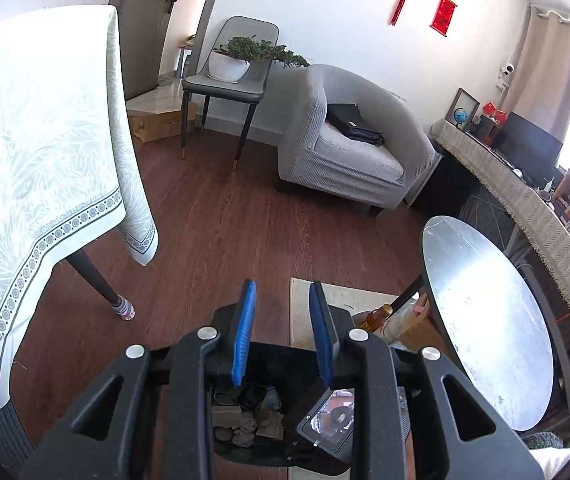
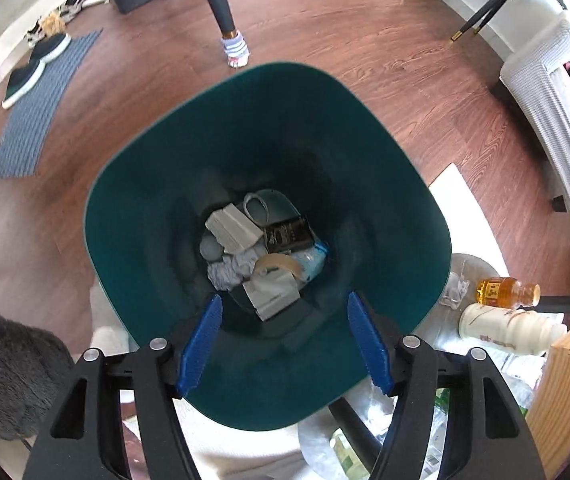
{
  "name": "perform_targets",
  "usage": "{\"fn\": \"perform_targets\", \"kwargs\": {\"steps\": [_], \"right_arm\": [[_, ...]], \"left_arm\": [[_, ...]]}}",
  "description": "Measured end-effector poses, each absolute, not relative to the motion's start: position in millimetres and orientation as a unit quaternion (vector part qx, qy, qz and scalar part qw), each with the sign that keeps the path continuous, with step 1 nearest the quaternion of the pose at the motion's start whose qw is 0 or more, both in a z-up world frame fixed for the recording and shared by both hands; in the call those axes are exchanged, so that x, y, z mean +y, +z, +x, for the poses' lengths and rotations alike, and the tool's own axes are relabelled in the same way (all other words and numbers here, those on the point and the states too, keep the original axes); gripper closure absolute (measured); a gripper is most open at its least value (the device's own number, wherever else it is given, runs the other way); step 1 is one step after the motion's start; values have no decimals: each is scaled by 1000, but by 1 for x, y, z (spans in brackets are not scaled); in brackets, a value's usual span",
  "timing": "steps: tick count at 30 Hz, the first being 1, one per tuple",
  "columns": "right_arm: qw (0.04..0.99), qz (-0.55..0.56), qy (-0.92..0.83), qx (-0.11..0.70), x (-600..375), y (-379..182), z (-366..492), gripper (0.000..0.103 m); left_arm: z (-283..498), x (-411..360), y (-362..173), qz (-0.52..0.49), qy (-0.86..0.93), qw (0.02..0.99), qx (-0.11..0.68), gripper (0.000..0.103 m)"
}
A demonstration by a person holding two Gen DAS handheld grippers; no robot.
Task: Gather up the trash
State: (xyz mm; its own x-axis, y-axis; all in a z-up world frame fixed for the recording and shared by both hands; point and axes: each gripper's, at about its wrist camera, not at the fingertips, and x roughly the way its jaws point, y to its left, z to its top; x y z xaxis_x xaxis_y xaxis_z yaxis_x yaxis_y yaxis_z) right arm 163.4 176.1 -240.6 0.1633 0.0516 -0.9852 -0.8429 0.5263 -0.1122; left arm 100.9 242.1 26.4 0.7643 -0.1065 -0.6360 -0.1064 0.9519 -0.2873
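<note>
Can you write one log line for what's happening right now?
left gripper: open, empty | right gripper: open, empty, above bin | bin: holds trash

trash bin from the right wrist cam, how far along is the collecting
Done: the teal trash bin already holds a pile of crumpled paper, a tape roll and a dark packet.
In hand: nothing; the right gripper hangs open above the bin and the left gripper is open and empty too.
Possibly left: an amber bottle and a white bottle lie beside the bin.
</note>
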Motion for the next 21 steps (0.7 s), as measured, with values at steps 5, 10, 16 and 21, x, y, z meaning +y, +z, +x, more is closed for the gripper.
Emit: {"fn": "perform_targets", "kwargs": {"steps": [5,10,16,21], "right_arm": [[670,-362,341,552,171,-239,157,36],[674,-361,355,538,168,-225,149,40],[692,-341,379,511,163,-184,143,47],[733,-307,386,469,146,-129,139,51]], "left_arm": [[104,233,28,-156,-4,927,341,74],[109,226,31,-157,-5,928,337,72],[109,215,45,-153,-1,933,325,68],[103,207,61,-149,1,939,309,62]]}}
